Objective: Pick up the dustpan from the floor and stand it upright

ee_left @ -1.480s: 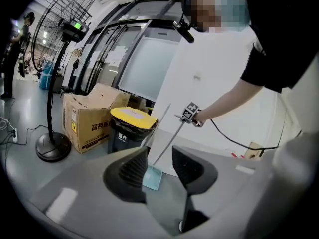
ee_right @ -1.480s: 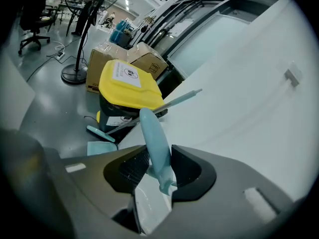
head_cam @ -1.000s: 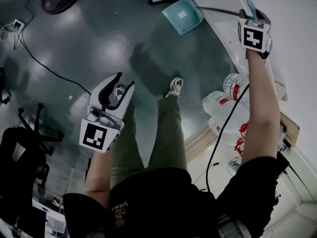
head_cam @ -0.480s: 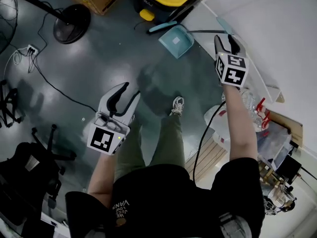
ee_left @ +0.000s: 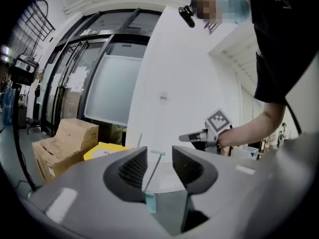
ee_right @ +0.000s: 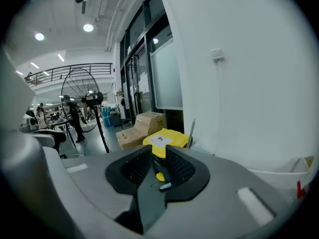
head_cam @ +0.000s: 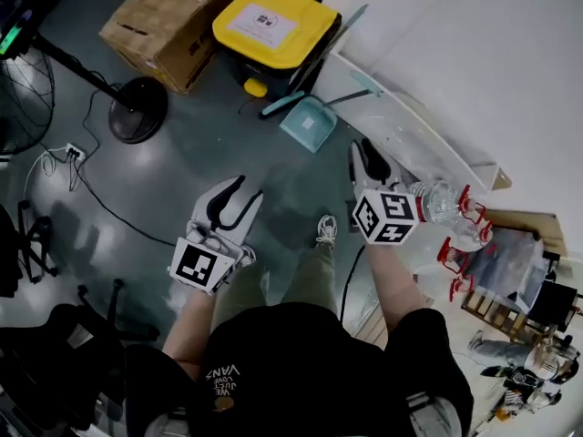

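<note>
Left gripper (head_cam: 244,189): jaws wide, empty, held over the floor (head_cam: 182,153) left of centre in the head view. Right gripper (head_cam: 367,149): jaws have just been closing to a slim gap with nothing between them; it is held right of centre, beside the white ledge (head_cam: 405,126).

The dustpan (head_cam: 308,124) is seen above centre, well apart from both grippers. Its pan is on the floor and its handle is tipped up against the ledge. It is judged stood up, but only propped. A teal-handled item (head_cam: 278,106) lies just left of it, with a yellow-lidded bin (head_cam: 273,21) behind.

Risk: the floor looks glossy, so the pan's foot could slide out and the dustpan drop flat. Likely causes: a knock from the shoe (head_cam: 326,230), a snag by the cable (head_cam: 351,285) under the right gripper, or a gripper swung past the handle.

Left gripper view: the pads are set wide with nothing gripped. The dustpan is framed far off in the gap at lower centre, its thin handle slanted onto the white wall. A visible lean is noted, so little margin is judged.

Right gripper view: the pads are nearly together. Only the yellow lid and a small teal piece are seen through the slit, and the dustpan cannot be told for sure. If a re-grip were needed with the jaws this narrow, the handle would be pushed, not caught.
</note>
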Motion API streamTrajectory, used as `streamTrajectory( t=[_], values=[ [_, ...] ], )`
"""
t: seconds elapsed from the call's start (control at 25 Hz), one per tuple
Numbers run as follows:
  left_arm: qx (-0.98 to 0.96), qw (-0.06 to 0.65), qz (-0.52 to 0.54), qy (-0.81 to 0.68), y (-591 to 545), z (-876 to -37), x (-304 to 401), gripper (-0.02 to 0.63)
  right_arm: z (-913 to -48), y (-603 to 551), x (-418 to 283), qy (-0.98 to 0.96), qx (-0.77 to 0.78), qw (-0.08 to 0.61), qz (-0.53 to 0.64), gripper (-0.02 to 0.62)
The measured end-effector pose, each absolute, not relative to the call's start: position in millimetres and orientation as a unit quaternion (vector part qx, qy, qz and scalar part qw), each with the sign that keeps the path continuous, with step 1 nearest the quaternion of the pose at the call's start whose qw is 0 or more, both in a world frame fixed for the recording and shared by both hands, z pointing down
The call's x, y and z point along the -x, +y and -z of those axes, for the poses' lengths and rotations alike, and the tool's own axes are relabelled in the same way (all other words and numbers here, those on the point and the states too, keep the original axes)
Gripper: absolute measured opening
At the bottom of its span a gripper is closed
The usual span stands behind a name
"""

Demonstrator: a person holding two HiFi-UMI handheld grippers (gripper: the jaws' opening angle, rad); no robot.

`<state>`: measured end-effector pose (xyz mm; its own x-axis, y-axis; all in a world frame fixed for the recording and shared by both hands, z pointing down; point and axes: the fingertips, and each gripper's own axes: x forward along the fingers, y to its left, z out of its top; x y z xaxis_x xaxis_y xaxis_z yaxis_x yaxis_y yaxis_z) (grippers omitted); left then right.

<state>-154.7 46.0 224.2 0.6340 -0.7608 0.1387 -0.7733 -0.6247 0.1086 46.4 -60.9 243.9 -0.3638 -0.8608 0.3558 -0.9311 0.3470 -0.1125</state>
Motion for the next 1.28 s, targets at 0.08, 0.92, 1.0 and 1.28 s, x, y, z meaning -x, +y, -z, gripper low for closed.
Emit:
streamTrajectory(
  t=[0.08, 0.92, 1.0, 1.28],
  values=[
    [-0.905, 0.083, -0.041, -0.415, 48.8, -214.0, 147.4, 0.163, -232.1, -41.8, -38.9, -0.818, -0.546, 0.102, -0.152, 0.058],
    [-0.922, 0.038, -0.036, -0.384, 88.1, -155.0, 157.5, 0.127, -173.8, 89.0, -2.5, -0.831, -0.526, 0.024, -0.18, 0.003],
    [-0.921, 0.045, -0.042, -0.385, 93.4, -147.1, 158.0, 0.119, -171.3, 93.7, -7.3, -0.827, -0.532, 0.018, -0.179, 0.003],
    [-0.93, 0.026, -0.029, -0.365, 116.7, -144.2, 160.3, 0.054, -165.6, 109.8, -17.0, -0.819, -0.547, 0.015, -0.174, 0.003]
  ],
)
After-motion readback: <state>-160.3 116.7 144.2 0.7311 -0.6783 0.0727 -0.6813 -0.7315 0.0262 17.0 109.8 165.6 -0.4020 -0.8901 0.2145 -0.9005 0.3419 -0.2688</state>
